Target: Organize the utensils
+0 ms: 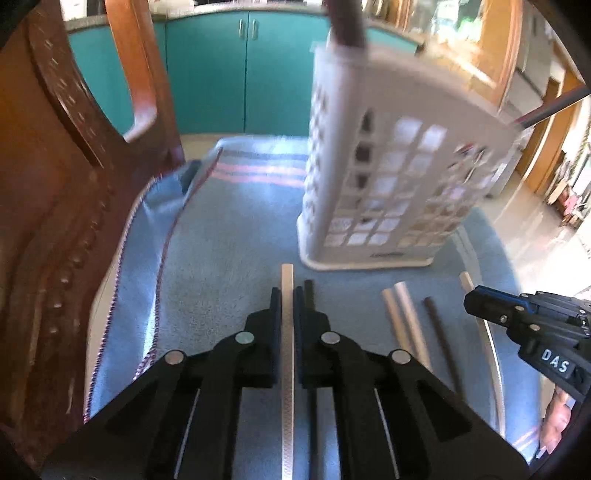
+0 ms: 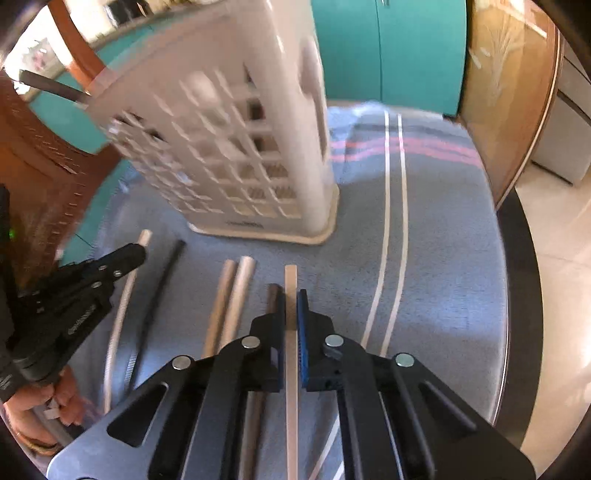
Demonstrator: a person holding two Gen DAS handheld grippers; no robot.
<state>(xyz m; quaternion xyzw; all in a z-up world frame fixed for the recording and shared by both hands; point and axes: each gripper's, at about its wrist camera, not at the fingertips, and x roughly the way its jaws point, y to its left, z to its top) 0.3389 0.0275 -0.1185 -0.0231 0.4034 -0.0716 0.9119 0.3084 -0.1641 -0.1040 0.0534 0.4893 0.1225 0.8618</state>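
While each hand-held gripper (image 1: 287,295) (image 2: 291,295) clamps a handle (image 1: 287,332) (image 2: 291,332), dark-handled utensils (image 1: 347,22) in white caddy (image 1: 388,166).

A home kitchen or dining room — teal cabinets (image 1: 243,74) under a countertop, a carved wooden chair (image 1: 55,155), tiled floor (image 2: 554,258), and a towel-covered table (image 1: 229,229) holding a cutlery caddy (image 1: 388,166).

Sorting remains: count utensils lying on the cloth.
6: silver one in left gripper, white one in right gripper, a dark one beside each, two grey ones between. None seems hidden.
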